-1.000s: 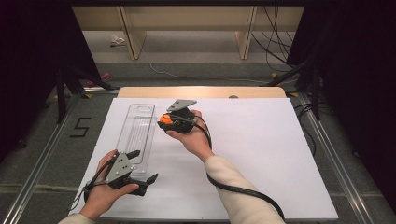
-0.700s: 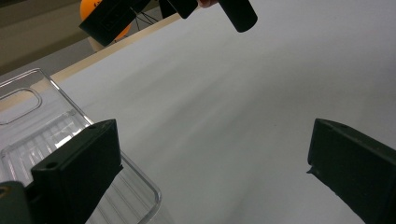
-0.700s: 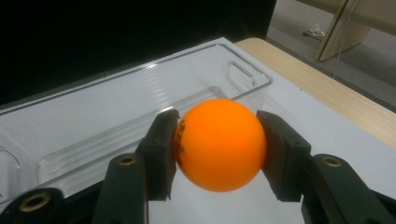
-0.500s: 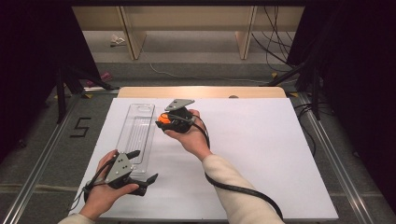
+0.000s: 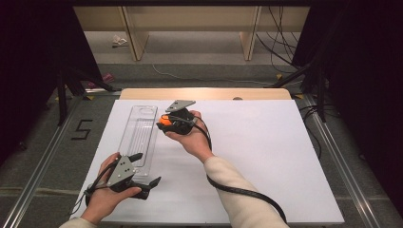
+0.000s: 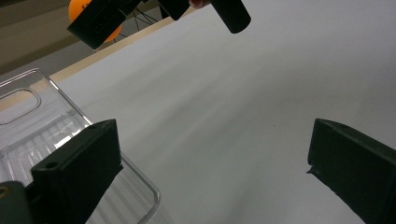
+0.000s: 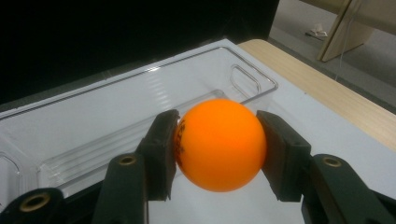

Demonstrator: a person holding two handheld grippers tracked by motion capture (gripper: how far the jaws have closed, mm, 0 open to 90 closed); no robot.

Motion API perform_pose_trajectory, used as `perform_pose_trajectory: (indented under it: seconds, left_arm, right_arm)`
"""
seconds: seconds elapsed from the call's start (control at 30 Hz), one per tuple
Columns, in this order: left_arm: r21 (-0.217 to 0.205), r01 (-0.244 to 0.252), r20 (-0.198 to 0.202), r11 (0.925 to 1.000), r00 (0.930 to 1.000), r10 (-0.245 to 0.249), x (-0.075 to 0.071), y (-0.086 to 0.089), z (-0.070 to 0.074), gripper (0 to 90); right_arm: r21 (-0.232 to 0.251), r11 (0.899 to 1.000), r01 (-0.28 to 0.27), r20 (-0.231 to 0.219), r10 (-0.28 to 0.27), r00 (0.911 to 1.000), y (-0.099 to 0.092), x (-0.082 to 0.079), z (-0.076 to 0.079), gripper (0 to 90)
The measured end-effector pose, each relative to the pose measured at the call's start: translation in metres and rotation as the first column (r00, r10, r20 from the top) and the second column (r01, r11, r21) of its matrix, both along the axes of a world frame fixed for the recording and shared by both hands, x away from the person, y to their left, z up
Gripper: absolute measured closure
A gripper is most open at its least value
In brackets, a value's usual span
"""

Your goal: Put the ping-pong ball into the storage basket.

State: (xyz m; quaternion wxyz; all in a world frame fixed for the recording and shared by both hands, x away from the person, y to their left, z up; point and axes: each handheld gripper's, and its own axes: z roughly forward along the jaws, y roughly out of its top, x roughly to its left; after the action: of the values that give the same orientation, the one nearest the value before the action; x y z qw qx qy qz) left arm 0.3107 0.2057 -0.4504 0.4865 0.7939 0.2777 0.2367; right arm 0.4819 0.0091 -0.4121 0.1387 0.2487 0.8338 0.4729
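Clamping the orange ball between its pads — right hand-held gripper beside clear tray.

The right gripper hangs over the table just beside the long side of the tray, with the ball between its 2 jaws, touching both pads. Beyond the ball, in the right gripper view, the tray lies crosswise, its handle cut-out end to the right. The left gripper sits at the tray's near end, 1 jaw over the tray's corner, the other over bare table.
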Motion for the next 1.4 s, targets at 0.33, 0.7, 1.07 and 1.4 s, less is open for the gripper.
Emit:
perform_pose_trajectory:
  seconds: [0.33,0.7,1.07,1.4]
  left_arm:
    - [-0.002,0.000,0.000,1.0000,1.0000,0.000,0.000,0.000,0.000,2.2]
    - [-0.001,0.001,0.000,1.0000,1.0000,-0.001,0.000,0.000,0.000,2.2]
    - [-0.003,0.001,-0.001,1.0000,1.0000,-0.001,-0.001,0.000,0.000,2.2]
    - [-0.002,0.000,0.002,1.0000,1.0000,0.000,0.000,0.000,0.000,2.3]
  right_arm:
    - [-0.001,1.000,-0.008,-0.002,0.008,1.0000,0.007,0.001,0.000,51.3]
    - [-0.005,1.000,-0.014,-0.003,0.014,0.9999,0.012,0.001,0.000,51.4]
    - [-0.006,1.000,-0.016,-0.008,0.016,0.9998,0.016,0.002,-0.003,51.4]
    - [-0.005,1.000,-0.022,-0.010,0.022,0.9997,0.022,0.003,-0.003,51.4]
